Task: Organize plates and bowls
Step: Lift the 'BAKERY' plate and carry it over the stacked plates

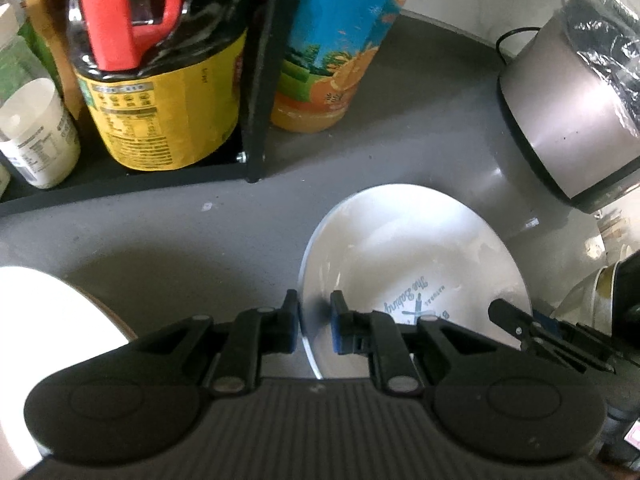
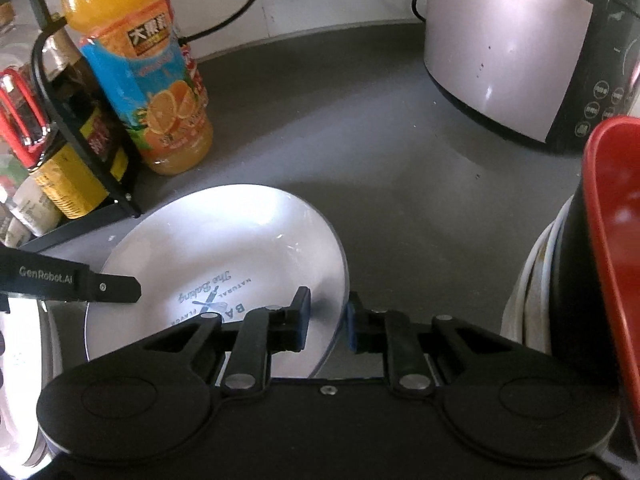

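Plate: white printed plate (image 1: 404,264) sits on the grey counter (image 1: 160,240), near the orange juice bottle (image 2: 152,92).
Left gripper (image 1: 315,326): jaws parted, straddling the plate's left rim, no squeeze visible.
Right gripper (image 2: 326,322): jaws apart astride the right rim.
Right side: red bowl (image 2: 612,220), cooker (image 2: 516,52) behind.

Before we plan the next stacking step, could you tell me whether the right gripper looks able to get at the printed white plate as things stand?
Probably yes. The right gripper already straddles the rim of the printed white plate, one finger on each side, nothing between them. The left gripper straddles the opposite rim.
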A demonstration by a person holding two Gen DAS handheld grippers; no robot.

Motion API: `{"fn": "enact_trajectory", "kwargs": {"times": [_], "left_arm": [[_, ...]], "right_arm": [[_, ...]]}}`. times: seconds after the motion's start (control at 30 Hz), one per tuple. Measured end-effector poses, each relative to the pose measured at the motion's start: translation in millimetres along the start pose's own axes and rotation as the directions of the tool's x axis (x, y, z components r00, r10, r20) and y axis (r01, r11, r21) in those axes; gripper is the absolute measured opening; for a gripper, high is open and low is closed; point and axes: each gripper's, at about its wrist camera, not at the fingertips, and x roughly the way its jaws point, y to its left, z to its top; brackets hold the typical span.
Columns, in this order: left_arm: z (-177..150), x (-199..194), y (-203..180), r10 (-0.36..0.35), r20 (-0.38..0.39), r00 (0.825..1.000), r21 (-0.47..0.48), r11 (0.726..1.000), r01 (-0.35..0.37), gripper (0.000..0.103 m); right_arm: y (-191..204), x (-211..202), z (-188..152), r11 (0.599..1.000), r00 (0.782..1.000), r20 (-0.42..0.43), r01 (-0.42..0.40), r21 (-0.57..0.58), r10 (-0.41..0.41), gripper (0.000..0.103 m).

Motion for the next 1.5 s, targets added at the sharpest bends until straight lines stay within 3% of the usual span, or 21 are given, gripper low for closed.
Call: {"fn": "enact_trajectory", "kwargs": {"times": [0.33,0.77,1.5], "left_arm": [[-4.3,-28.6,13.1,-0.02,0.052,0.998,-0.03,0.999,0.022,0.012],[-19.1,-94.1,50.9,-0.009,0.144,0.989,-0.116,0.993,0.026,0.012],[-82.7,-134.6,141.8,0.117,0.175,0.978,-0.353,0.934,-0.048,0.012]], "right_arm": [[0.4,-18.0,-2.3,0.999,0.999,0.04,-0.036,-0.017,0.036,0.016],[33.4,-66.5,1.8,0.986,0.985,0.114,-0.112,-0.122,0.126,0.013],[129.4,-68.7,-23.5,0.912,0.961,0.03,-0.249,-0.325,0.274,0.013]]}}
